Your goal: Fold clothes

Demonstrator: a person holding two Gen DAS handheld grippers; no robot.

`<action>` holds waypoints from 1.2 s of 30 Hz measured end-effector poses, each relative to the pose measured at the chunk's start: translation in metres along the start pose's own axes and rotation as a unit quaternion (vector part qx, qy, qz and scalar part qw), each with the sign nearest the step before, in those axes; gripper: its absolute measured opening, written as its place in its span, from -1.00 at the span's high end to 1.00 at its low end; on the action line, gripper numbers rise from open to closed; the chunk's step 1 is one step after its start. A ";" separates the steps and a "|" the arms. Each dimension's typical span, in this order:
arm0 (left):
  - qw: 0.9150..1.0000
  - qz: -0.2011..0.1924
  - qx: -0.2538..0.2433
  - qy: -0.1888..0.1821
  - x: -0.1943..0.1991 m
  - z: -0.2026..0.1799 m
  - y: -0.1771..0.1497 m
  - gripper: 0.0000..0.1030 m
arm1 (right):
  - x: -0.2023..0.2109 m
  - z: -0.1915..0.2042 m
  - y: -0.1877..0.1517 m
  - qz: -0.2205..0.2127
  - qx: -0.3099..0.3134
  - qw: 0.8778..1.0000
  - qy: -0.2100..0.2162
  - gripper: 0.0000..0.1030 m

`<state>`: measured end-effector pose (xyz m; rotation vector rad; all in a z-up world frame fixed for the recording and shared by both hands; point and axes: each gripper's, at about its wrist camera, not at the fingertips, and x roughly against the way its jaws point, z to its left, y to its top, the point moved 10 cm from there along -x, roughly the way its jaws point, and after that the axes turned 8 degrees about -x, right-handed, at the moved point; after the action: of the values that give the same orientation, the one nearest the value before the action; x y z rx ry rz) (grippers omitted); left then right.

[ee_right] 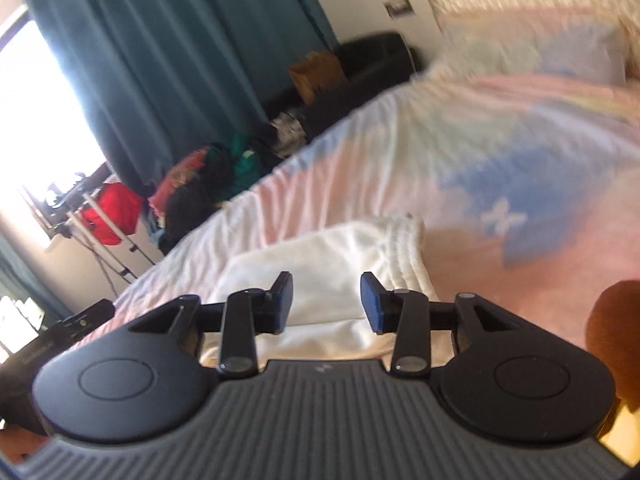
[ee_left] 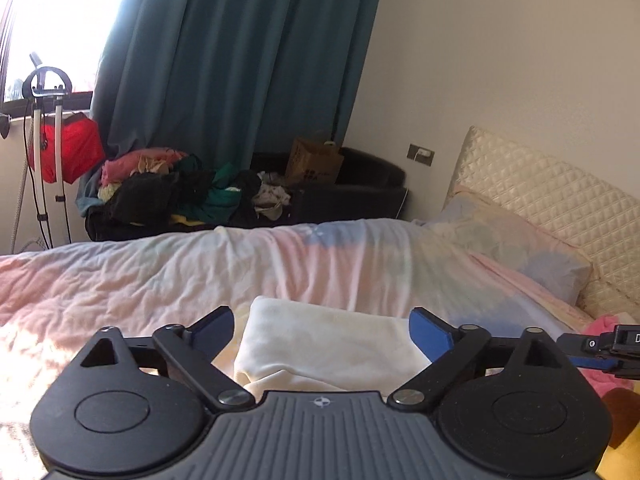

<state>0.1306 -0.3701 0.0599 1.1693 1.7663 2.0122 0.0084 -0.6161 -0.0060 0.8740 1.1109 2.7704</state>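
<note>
Two blue pads stand wide apart on the left gripper (ee_left: pixel 321 330), so its jaws are loose and grip nothing. A folded white cloth (ee_left: pixel 320 354) lies on the bed (ee_left: pixel 160 272) right under them. Its long side runs left to right, and a rolled edge faces the camera. A pile of clothes (ee_left: pixel 180 192) sits far behind the bed, near the curtain (ee_left: pixel 240 60).

From the right wrist, the right gripper (ee_right: pixel 326 304) also has its jaws apart, with nothing between them. The cloth (ee_right: pixel 332 256) lies under them, its ribbed band (ee_right: pixel 404 240) at its far right end. This view is blurry.
</note>
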 end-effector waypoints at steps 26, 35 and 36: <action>0.997 -0.061 -0.044 0.023 0.199 -0.026 -0.052 -0.99 | 0.138 0.069 -0.091 -0.163 0.173 0.971 0.018 -0.78; 0.995 -0.063 -0.062 0.046 0.196 -0.017 -0.071 -0.99 | 0.113 0.055 -0.122 -0.158 0.170 0.973 -0.008 -0.78; 0.995 -0.062 -0.061 0.046 0.195 -0.015 -0.075 -0.99 | 0.112 0.055 -0.124 -0.162 0.170 0.972 -0.010 -0.78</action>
<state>-0.0325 -0.2393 0.0730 0.9201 1.6845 2.0974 -0.0791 -0.4634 0.0013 0.6654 1.5947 2.3425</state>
